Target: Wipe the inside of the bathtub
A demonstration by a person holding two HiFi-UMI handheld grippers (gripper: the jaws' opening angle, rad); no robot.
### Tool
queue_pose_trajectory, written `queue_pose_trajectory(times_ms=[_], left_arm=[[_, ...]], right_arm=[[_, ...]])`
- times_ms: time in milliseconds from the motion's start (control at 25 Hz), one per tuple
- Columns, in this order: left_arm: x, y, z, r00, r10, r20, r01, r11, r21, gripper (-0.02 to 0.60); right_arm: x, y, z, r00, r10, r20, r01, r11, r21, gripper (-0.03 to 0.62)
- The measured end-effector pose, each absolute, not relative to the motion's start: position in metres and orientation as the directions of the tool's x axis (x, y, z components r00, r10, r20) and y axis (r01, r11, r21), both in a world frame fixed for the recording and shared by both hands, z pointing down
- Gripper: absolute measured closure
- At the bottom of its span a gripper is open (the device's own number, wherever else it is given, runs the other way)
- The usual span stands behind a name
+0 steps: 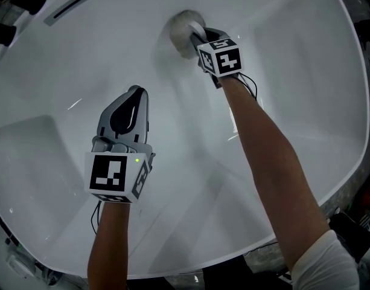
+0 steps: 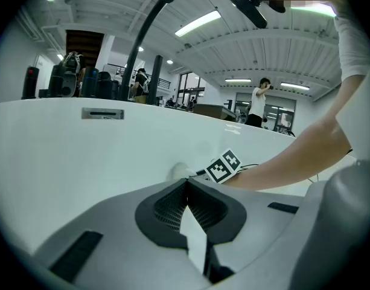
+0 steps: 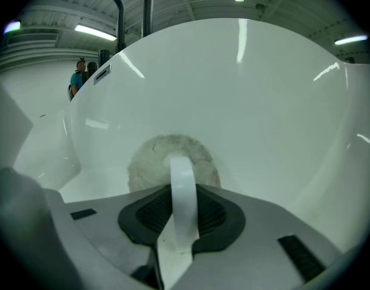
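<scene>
White bathtub [image 1: 293, 71]: glossy, probably slippery.
Pad [image 3: 149, 159]: likely soft, light; hold by strap [image 3: 183, 180].
Right claw [image 1: 198, 38]: clamping strap.
Left claw [image 1: 135, 95]: closed, empty.

Quick count: one white bathtub [image 1: 64, 71], one fuzzy round pad [image 1: 182, 28], one overflow slot [image 1: 68, 8], one curved black faucet [image 2: 145, 32]. Two grippers, the left gripper [image 1: 135, 92] and the right gripper [image 1: 194, 36], with one marker cube each. Two bare forearms. Two people [image 2: 259, 100] [image 2: 139, 79] way off in the background.
</scene>
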State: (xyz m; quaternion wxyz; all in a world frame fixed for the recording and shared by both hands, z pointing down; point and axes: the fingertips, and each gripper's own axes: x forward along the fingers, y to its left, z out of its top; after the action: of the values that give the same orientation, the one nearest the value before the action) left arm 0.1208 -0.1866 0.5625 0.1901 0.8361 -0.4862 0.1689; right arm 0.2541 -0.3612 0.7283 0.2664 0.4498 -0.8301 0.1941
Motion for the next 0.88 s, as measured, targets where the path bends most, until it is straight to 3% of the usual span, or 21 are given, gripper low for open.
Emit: queue_pose_trajectory(times_ms=[400,880], left_arm=[[0.170,-0.199,0.580,0.522,-0.716,0.464,-0.847,-0.501,0.179,0.569],[0.165,-0.199,0.584,0.523,-0.716,0.462,-0.846,-0.500,0.185,0.569]], right_arm=[[0.337,-0.385,0.737,-0.376,-0.684,0.626,-0.896,0.441,-0.057,0.494],[0.384,-0.393,0.750,-0.307,-0.699,0.646,-0.930,0.364,-0.048,0.494]])
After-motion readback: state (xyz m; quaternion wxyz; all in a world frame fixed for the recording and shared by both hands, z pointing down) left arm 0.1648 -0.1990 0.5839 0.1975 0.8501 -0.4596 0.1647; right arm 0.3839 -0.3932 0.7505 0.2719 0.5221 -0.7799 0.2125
